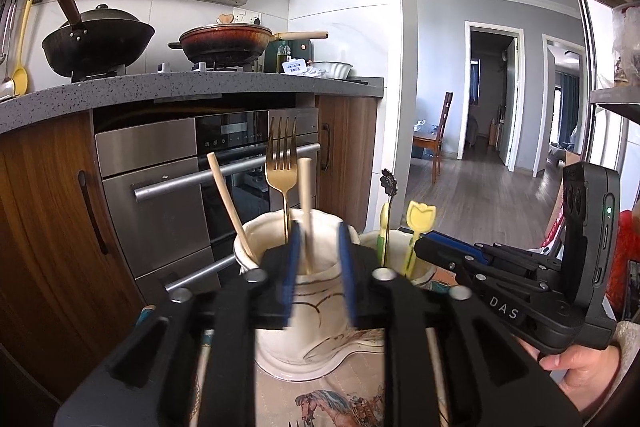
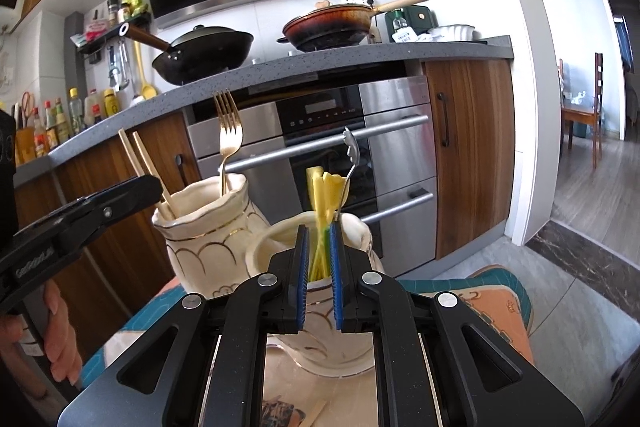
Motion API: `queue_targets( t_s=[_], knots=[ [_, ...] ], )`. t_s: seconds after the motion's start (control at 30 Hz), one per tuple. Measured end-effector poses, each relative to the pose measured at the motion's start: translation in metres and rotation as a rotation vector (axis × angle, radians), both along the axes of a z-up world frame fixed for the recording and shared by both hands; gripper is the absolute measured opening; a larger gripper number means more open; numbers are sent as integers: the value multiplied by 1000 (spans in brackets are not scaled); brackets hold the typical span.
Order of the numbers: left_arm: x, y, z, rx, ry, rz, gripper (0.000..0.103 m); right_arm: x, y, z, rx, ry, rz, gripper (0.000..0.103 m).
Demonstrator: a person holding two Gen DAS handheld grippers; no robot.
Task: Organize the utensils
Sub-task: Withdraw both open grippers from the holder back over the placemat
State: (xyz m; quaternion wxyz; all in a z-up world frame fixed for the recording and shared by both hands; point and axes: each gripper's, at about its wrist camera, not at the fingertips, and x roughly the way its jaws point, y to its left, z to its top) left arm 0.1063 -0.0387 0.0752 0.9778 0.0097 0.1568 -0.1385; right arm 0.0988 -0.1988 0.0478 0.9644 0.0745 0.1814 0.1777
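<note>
Two cream vases stand side by side on a patterned mat [image 2: 500, 311], each with a gripper at its mouth.

Left vase [image 1: 280, 315]: holds a gold fork [image 1: 282, 163], tines up, and two pale chopsticks. One chopstick [image 1: 230, 205] leans left against the rim; the other [image 1: 306, 211] stands near upright, its long axis vertical, rising between the blue pads of the left gripper [image 1: 318, 279]. Fingers spread, with a clear gap on the right side of the stick; on the left side it sits close to the pad, contact not certain. Judgement: nothing is pinched yet; this stick lies dead ahead of the left fingers and slightly left of their midline, so closing would meet it broadside.

Right vase [image 2: 320, 339]: holds a yellow tulip-topped pick [image 2: 324, 195], further yellow stems, and a slim metal spoon [image 2: 351, 155] with an ornamental top curving right. Right gripper [image 2: 319, 279] hovers at the rim, fingers narrowly parted, the yellow stems running upright through the gap; whether the pads press them cannot be told. The spoon lies just right of the fingers, outside them.

On the mat, near edge, right wrist view: a flat pale stick [image 2: 314, 411], loose, below the right gripper.

Judgement: each arm is nearer its own vase; any lift must follow the vertical axis of the stems.
</note>
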Motion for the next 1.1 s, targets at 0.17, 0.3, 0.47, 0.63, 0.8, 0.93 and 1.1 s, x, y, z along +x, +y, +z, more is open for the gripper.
queue_targets(
  t_s=[0.17,0.3,0.47,0.63,0.8,0.93,1.1],
  knots=[
    [-8,3,1,0,-6,9,34,-4,-4,0,21,15,-1,28],
    [-20,10,3,-21,-16,26,58,-15,-4,2,19,10,-3,49],
    [-38,20,0,-11,-7,57,74,-33,-9,-1,55,28,-3,79],
    [-58,33,-10,22,-2,93,86,-48,-12,-10,62,74,-16,86],
    [-72,47,-30,39,59,118,89,-63,-8,-16,11,88,-29,88],
    [-78,57,-48,52,110,132,89,-75,-2,-24,-27,105,-20,91],
    [-81,66,-66,45,164,139,89,-81,1,-33,-50,150,-10,91]
  ],
)
